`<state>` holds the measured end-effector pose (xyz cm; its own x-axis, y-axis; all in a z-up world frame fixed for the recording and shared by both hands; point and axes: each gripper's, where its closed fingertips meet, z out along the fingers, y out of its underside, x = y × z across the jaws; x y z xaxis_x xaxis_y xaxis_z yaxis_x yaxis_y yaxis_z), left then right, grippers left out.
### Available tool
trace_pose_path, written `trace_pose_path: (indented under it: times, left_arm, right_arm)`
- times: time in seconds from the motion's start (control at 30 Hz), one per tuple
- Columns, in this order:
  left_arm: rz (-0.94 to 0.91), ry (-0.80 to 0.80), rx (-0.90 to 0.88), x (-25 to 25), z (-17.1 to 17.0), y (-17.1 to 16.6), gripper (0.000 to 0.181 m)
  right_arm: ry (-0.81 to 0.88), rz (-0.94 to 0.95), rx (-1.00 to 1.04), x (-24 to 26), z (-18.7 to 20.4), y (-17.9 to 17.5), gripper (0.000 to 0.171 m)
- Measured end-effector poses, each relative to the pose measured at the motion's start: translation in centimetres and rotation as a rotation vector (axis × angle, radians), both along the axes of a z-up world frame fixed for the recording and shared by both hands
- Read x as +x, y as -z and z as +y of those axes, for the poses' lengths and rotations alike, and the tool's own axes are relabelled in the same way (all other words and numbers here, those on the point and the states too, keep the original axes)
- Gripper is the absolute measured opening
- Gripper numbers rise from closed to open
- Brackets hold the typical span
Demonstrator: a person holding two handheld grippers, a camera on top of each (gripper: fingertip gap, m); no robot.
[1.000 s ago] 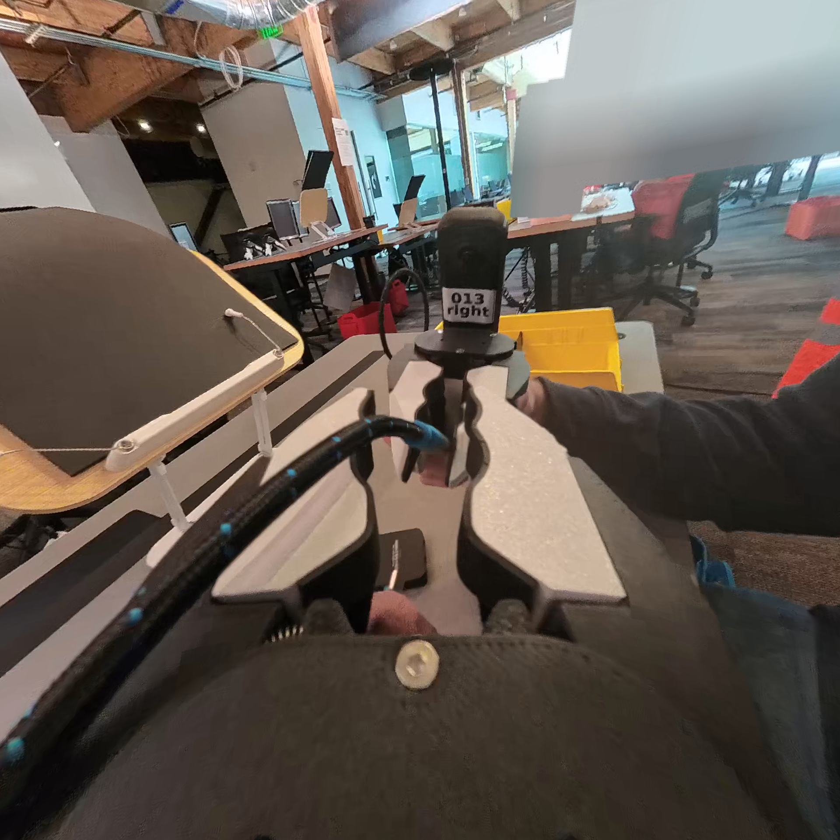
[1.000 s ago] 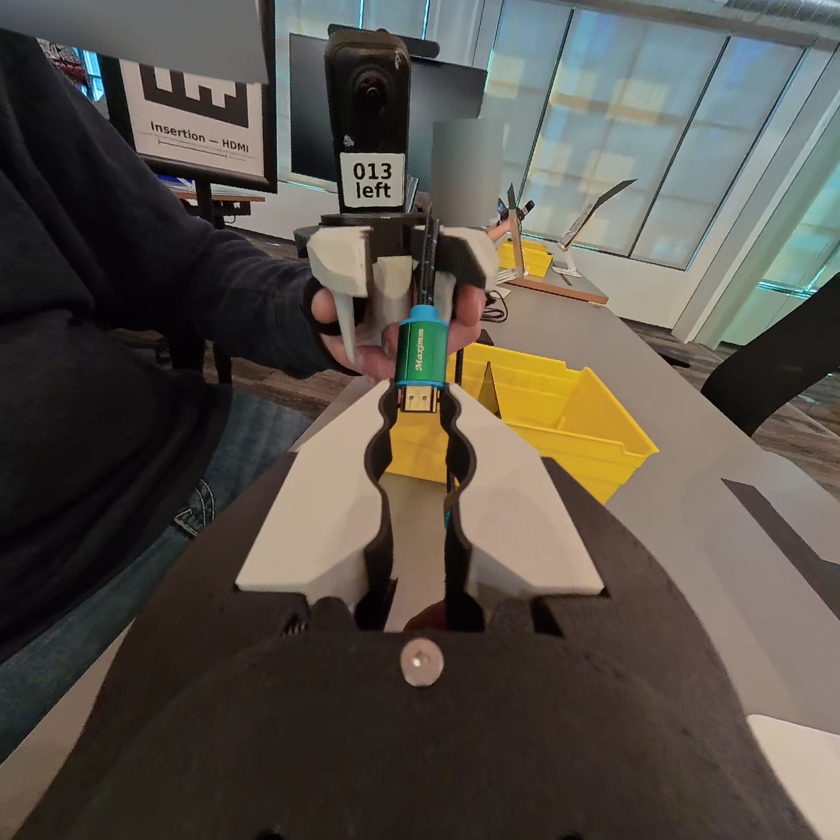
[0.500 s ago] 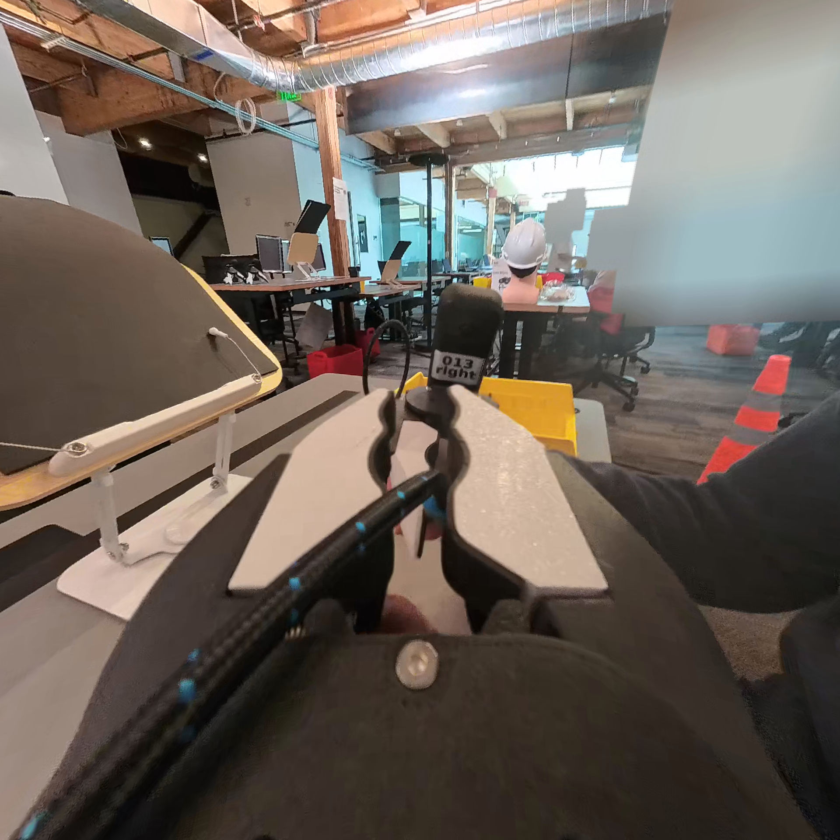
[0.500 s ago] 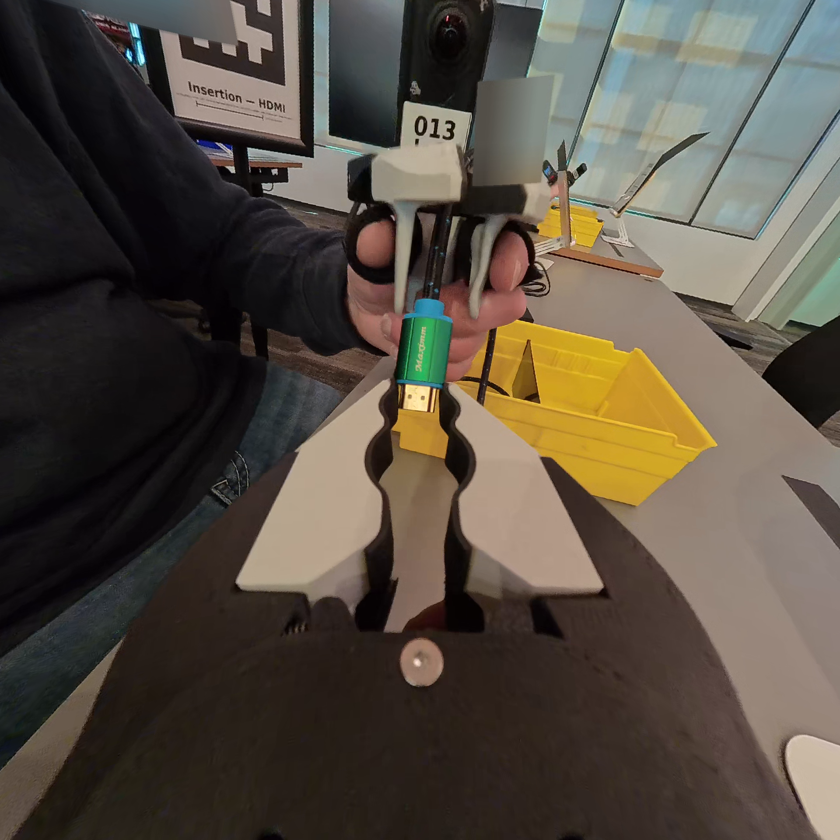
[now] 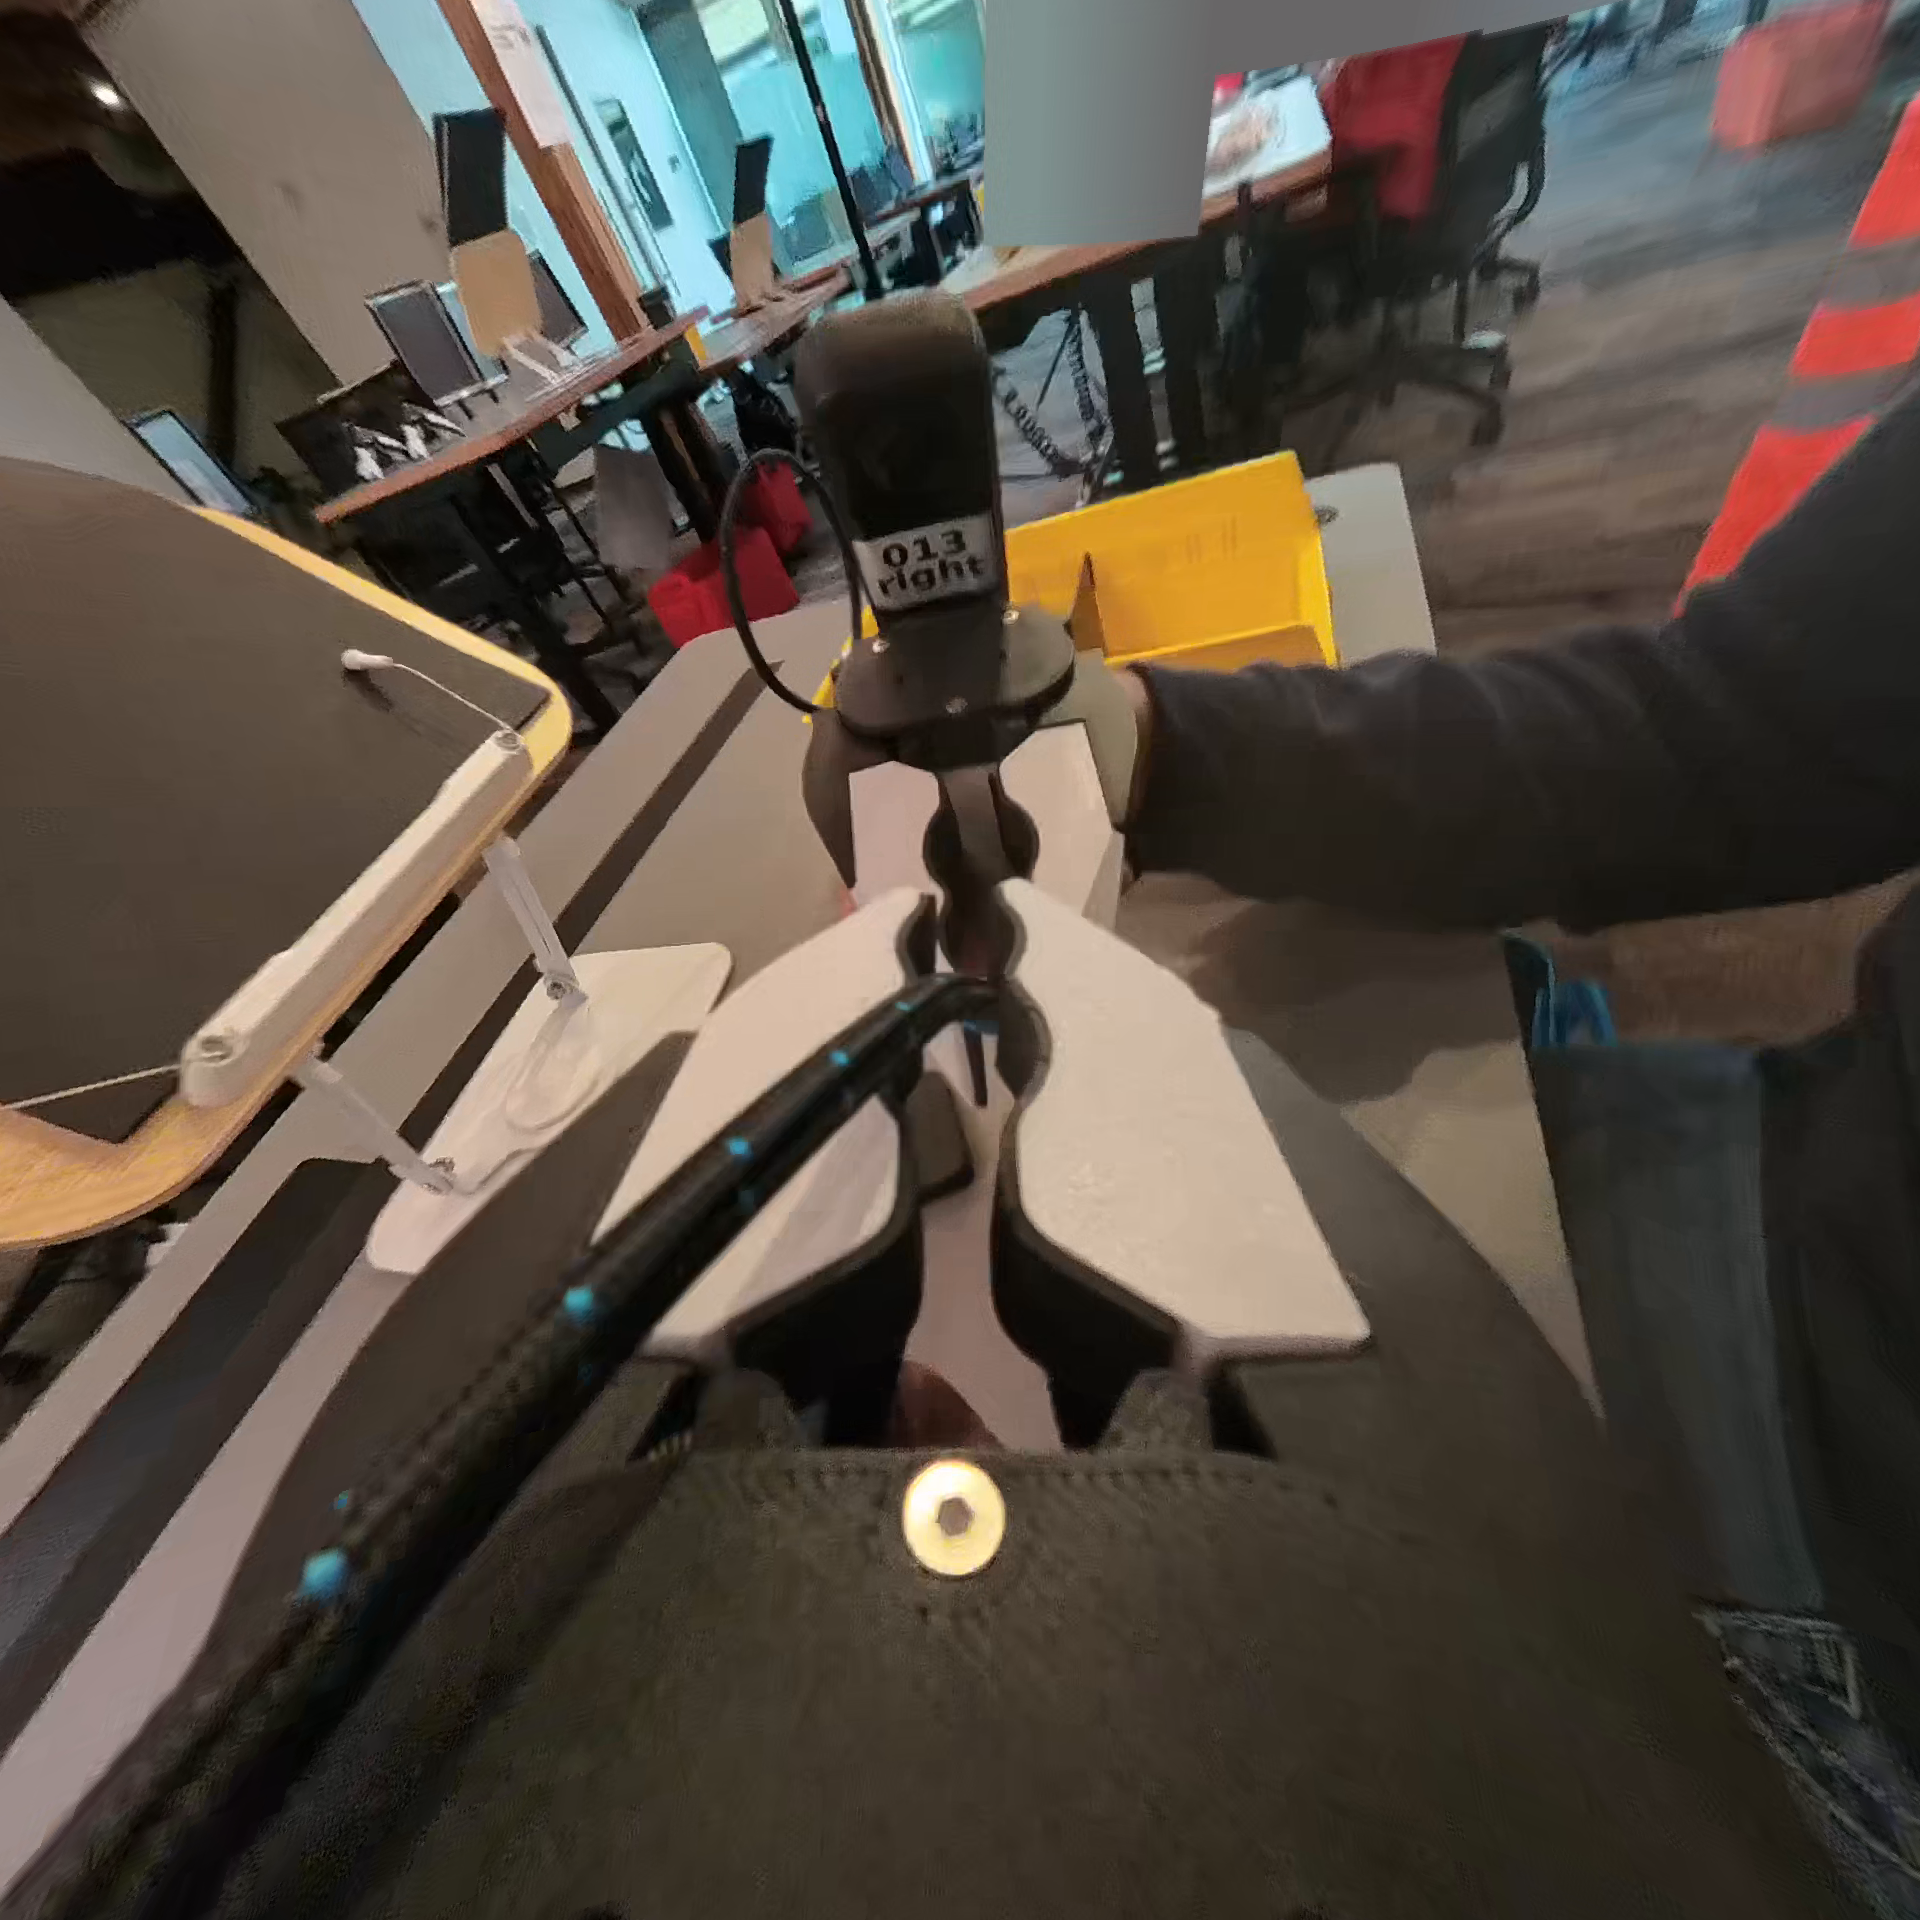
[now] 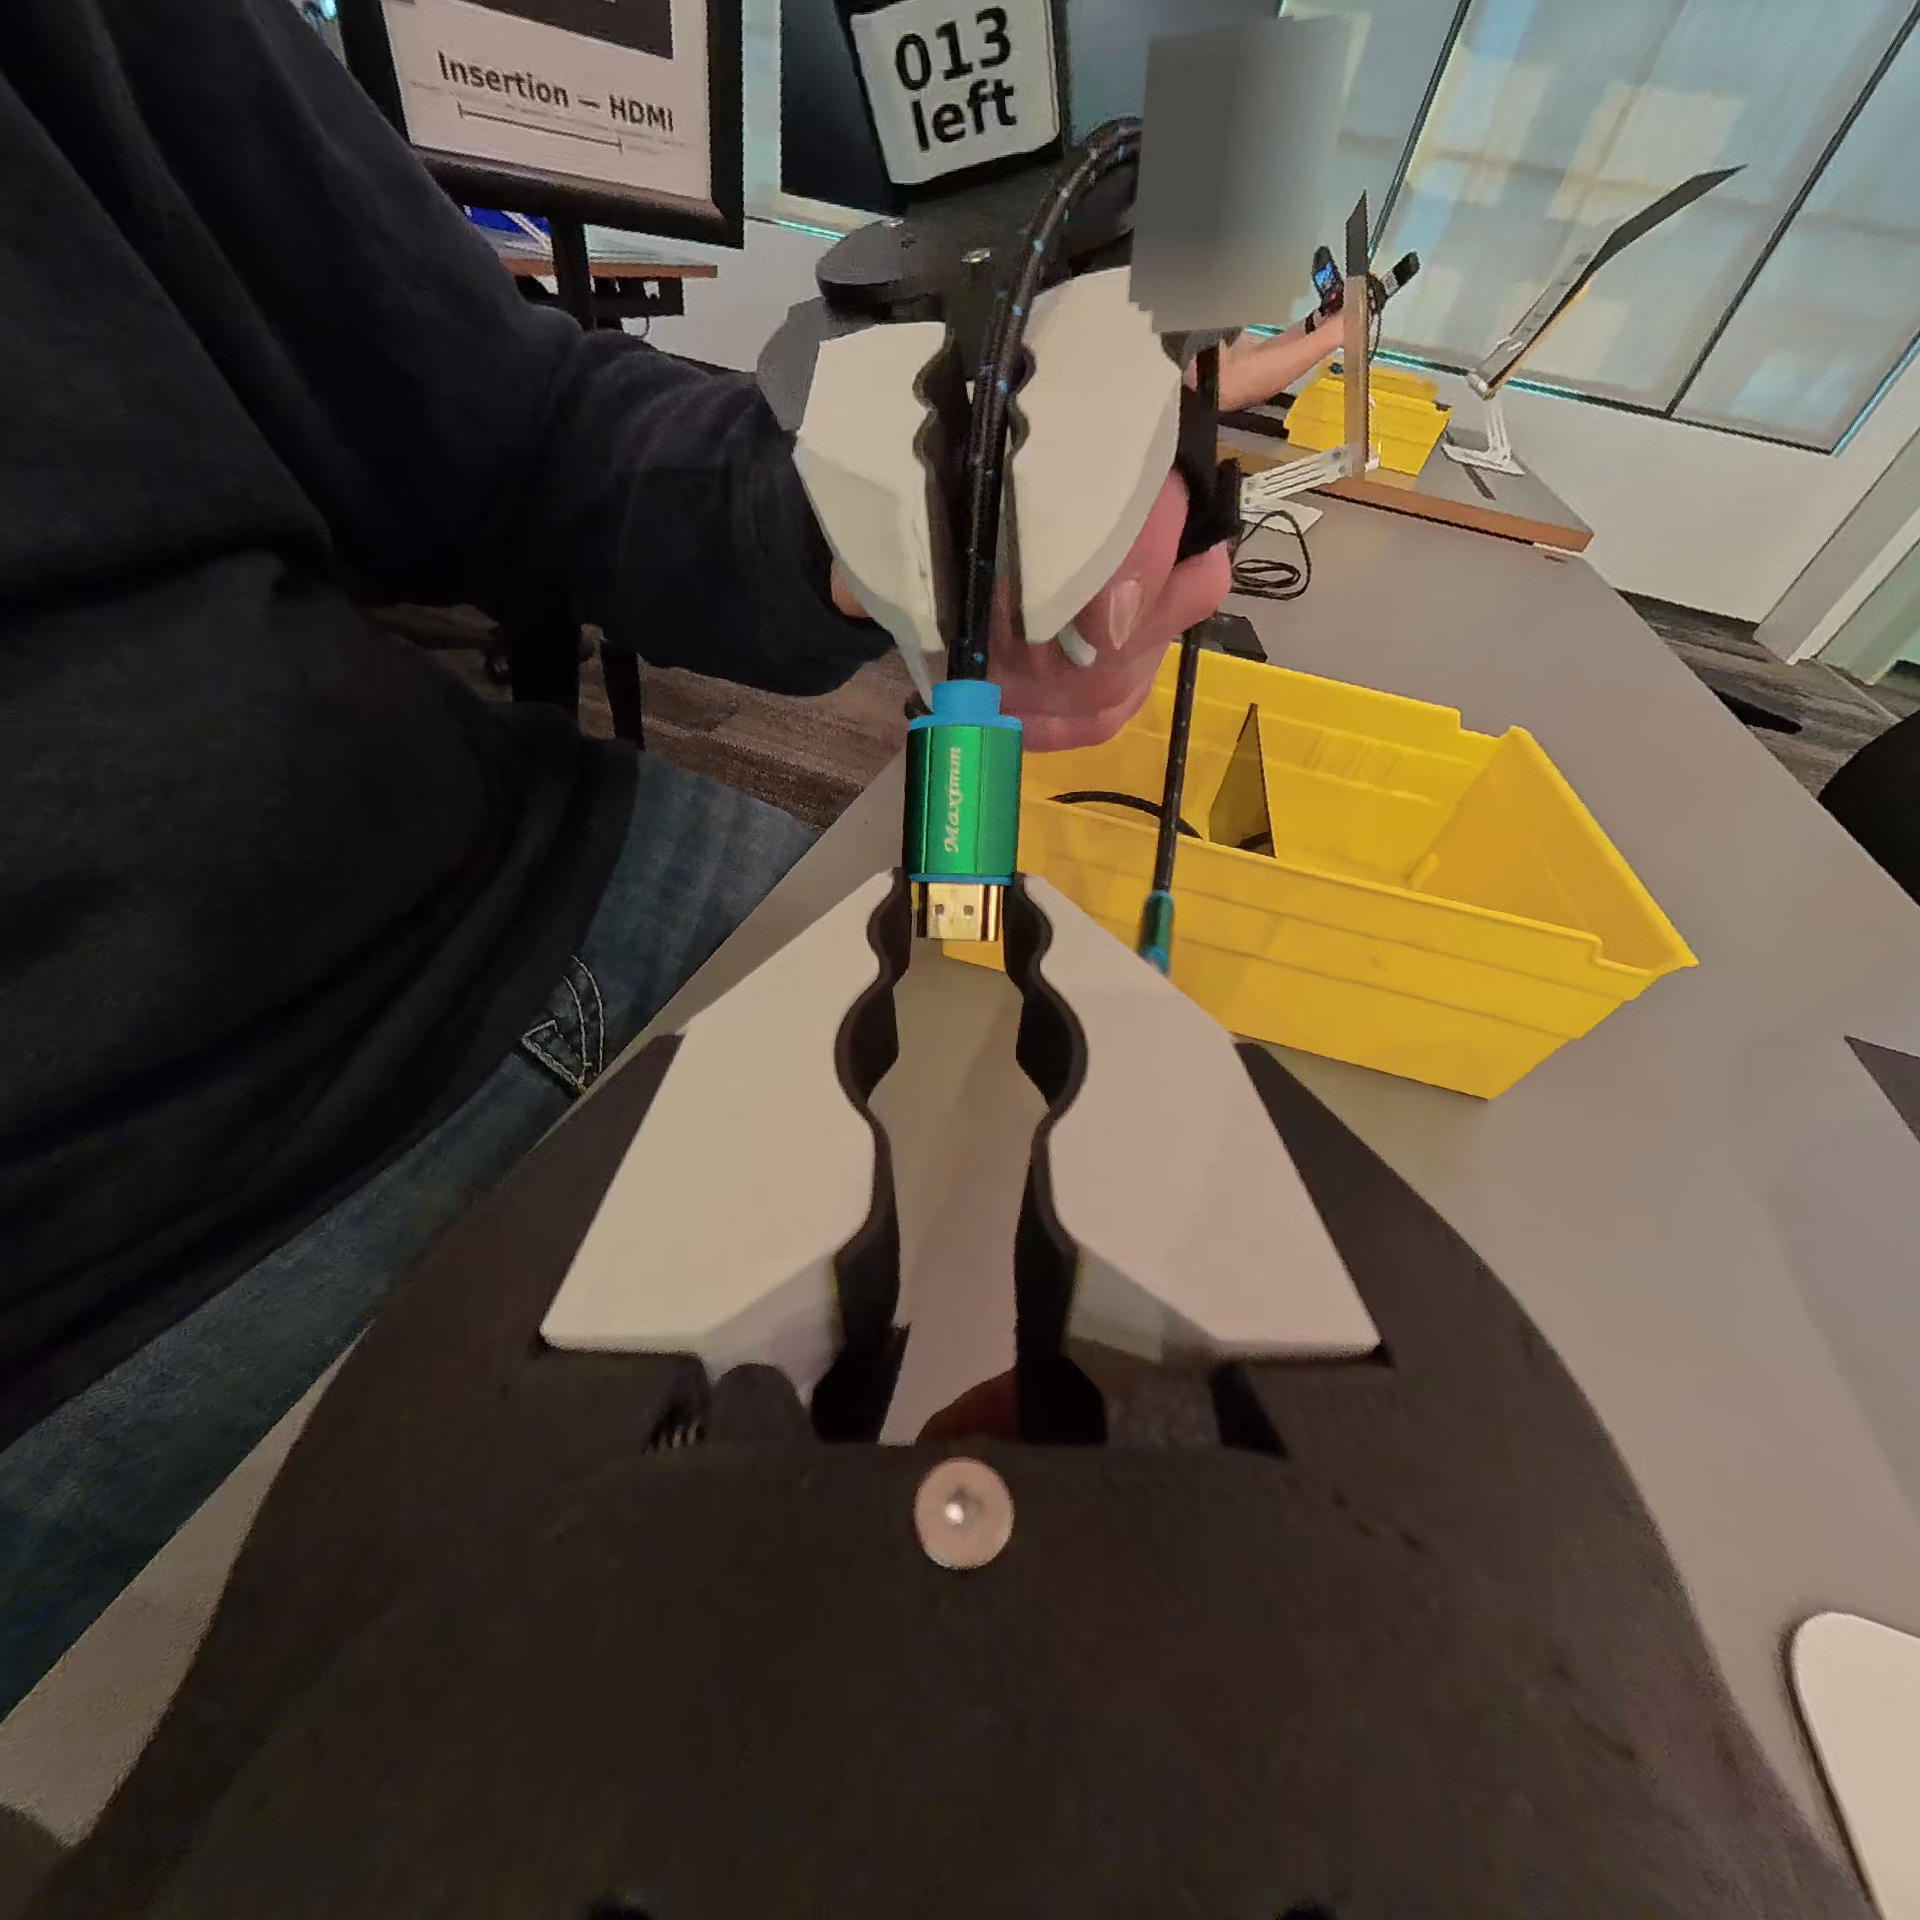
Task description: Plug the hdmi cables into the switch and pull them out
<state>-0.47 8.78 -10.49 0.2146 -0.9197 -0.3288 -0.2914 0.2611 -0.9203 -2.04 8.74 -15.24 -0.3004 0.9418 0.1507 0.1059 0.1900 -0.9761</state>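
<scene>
The green metal HDMI plug with its blue collar and gold tip (image 6: 958, 821) hung tip-first right at the mouth of the right gripper (image 6: 961, 914), gold end just dipping between the two white fingertips (image 6: 810, 997). Those fingers stood apart, nothing clamped, a clear gap either side of the gold tip.

Above the plug, the black braided cable with blue flecks (image 6: 987, 468) ran up between the fingers of the left gripper (image 6: 971, 623), which were closed on the cable just behind the collar. In the left wrist view the same cable (image 5: 727, 1153) crossed over the left-hand finger and bent down at the tips (image 5: 966, 997), with the right gripper (image 5: 971, 894) nose to nose beyond it.

This looked like a handover, cable-hold to plug-hold. To do it well, the green body should go deeper between the right fingers before they close, gripped on its flat faces with the gold end left bare for the port. The left should hold steady until the right has pinched firmly; let go early and the plug could swing.

Behind the plug sat a yellow plastic bin (image 6: 1351, 914) on the grey table (image 6: 1662, 1195), a second dark cable (image 6: 1169, 790) dangling over it. No switch showed in either view.
</scene>
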Motion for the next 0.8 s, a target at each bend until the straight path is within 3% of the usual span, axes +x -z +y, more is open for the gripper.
trace_pose_path:
  times: [0.17,0.8]
  left_arm:
    - [0.117,-0.018,0.039,0.2,0.0,1.5,0.007]
    - [0.167,-0.030,0.004,-0.7,0.6,3.2,0.007]
  right_arm:
    - [0.030,-0.090,0.056,-0.1,0.3,1.6,0.015]
    - [0.068,-0.131,0.080,0.2,1.0,2.3,0.015]
